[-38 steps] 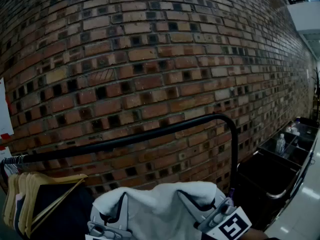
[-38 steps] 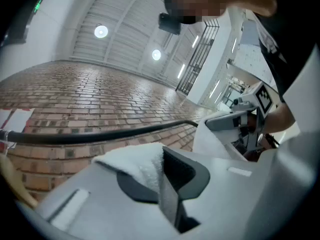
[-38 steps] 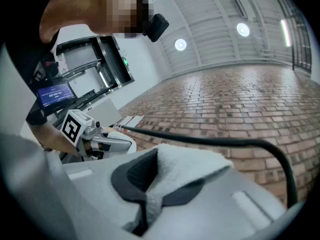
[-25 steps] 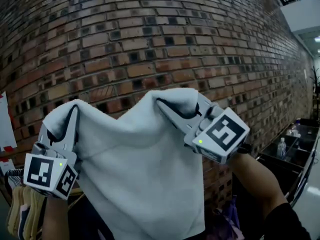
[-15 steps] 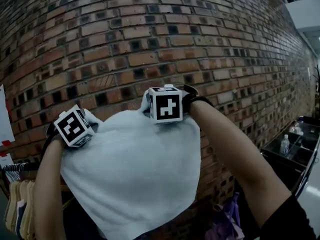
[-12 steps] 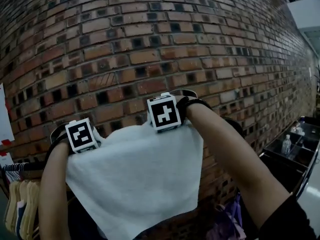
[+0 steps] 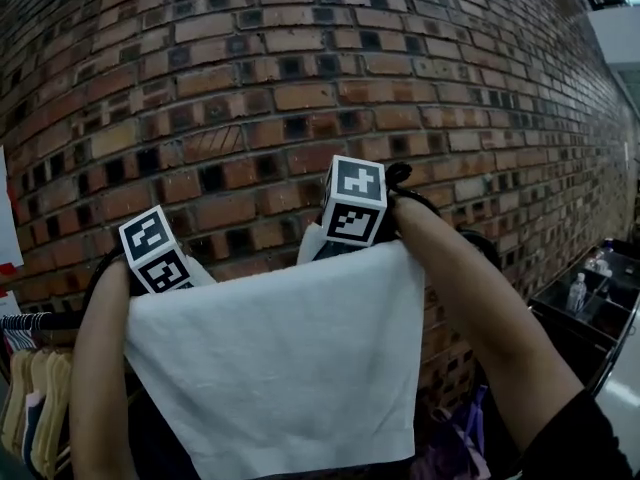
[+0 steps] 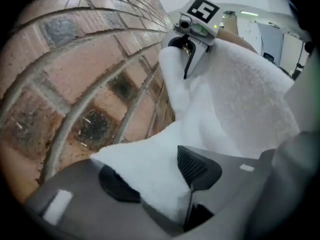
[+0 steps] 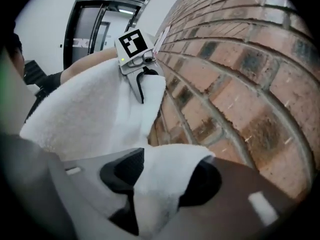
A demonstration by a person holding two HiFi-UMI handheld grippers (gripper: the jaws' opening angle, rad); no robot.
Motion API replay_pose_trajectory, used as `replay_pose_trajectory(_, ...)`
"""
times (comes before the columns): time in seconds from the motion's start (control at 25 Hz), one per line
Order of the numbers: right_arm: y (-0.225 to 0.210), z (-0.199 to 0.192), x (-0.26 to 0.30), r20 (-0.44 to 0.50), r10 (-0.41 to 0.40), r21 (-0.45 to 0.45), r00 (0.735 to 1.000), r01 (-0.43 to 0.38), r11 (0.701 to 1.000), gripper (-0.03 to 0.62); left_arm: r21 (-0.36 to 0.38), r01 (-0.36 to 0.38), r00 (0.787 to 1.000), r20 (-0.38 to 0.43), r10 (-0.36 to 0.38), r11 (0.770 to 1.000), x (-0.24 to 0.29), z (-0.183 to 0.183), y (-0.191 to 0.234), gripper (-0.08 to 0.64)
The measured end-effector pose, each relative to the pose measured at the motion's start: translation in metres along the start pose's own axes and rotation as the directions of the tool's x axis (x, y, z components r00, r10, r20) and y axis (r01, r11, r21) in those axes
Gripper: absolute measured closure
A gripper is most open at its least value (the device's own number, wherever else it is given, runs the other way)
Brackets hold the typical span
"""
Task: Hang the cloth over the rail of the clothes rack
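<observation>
Nearest, the cloth (image 7: 280, 358) hangs flat. Its top fold runs 9 to 3 o'clock, apparently along the rail (image 7: 50, 320), which is hidden beneath it. Just past the fold, the left tool (image 8: 157, 176) and right tool (image 9: 165, 176) have just been opening; each one's jaws stand apart with a cloth corner loose between them. Backing out should go toward 6, away from the brick wall (image 7: 300, 88).

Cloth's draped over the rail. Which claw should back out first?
Left claw, marginally. Both have just opened, a cloth corner loose between each one's jaws; the corner in the right claw looks bunched thicker, likelier to snag.
</observation>
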State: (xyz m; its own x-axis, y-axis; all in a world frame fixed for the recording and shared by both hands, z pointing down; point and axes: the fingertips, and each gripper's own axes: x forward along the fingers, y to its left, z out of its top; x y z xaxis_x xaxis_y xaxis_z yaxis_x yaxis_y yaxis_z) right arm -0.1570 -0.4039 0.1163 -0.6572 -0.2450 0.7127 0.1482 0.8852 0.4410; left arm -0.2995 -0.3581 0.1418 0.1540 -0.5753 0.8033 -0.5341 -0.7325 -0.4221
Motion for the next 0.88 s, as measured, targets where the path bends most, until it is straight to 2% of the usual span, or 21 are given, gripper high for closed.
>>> replay_pose_trajectory(0.16, -0.002, 0.004, -0.005, 0.045, 0.002, 0.022, 0.999, -0.003, 1.0, 0.387, -0.068, 0.024, 0.989, 0.144, -0.014, 0.997, -0.018, 0.01, 0.005, 0.334)
replay_pose_trajectory(0.28, -0.006, 0.007, -0.011, 0.073, -0.017, 0.023, 0.997, 0.016, 1.0, 0.387, -0.095, -0.01, 0.986, 0.166, 0.026, 0.995, -0.027, 0.003, 0.015, 0.334)
replay_pose_trajectory(0.36, -0.005, 0.011, -0.012, 0.088, -0.033, -0.001, 0.996, 0.033, 0.999, 0.387, -0.084, -0.052, 0.98, 0.185, 0.067, 0.995, -0.032, 0.002, 0.022, 0.334)
replay_pose_trajectory(0.44, -0.011, 0.01, -0.014, 0.065, -0.08, -0.036, 0.995, 0.082, 0.996, 0.387, -0.065, -0.084, 0.973, 0.207, 0.096, 0.994, -0.036, 0.006, 0.025, 0.334)
replay_pose_trajectory(0.52, -0.019, 0.007, -0.02, 0.044, -0.129, -0.067, 0.991, 0.132, 0.989, 0.387, -0.045, -0.079, 0.979, 0.186, 0.086, 0.996, -0.032, 0.005, 0.021, 0.334)
replay_pose_trajectory(0.6, -0.023, 0.011, -0.025, 0.071, -0.159, -0.079, 0.985, 0.165, 0.983, 0.387, -0.019, -0.083, 0.981, 0.174, 0.085, 0.996, -0.029, 0.006, 0.02, 0.333)
replay_pose_trajectory(0.68, -0.027, 0.019, -0.028, 0.11, -0.203, -0.116, 0.973, 0.216, 0.97, 0.387, 0.007, -0.124, 0.97, 0.213, 0.12, 0.992, -0.036, 0.013, 0.024, 0.334)
replay_pose_trajectory(0.76, -0.032, 0.038, -0.043, 0.21, -0.262, -0.131, 0.942, 0.292, 0.947, 0.387, 0.044, -0.218, 0.932, 0.304, 0.195, 0.975, -0.055, 0.03, 0.032, 0.334)
replay_pose_trajectory(0.8, -0.035, 0.051, -0.056, 0.282, -0.293, -0.126, 0.914, 0.338, 0.933, 0.387, 0.061, -0.279, 0.901, 0.363, 0.239, 0.959, -0.068, 0.04, 0.036, 0.334)
replay_pose_trajectory(0.84, -0.035, 0.066, -0.072, 0.359, -0.323, -0.117, 0.876, 0.385, 0.915, 0.387, 0.072, -0.341, 0.859, 0.428, 0.28, 0.937, -0.084, 0.051, 0.038, 0.334)
replay_pose_trajectory(0.88, -0.033, 0.081, -0.09, 0.438, -0.35, -0.105, 0.828, 0.434, 0.895, 0.387, 0.074, -0.403, 0.806, 0.501, 0.315, 0.912, -0.102, 0.063, 0.038, 0.334)
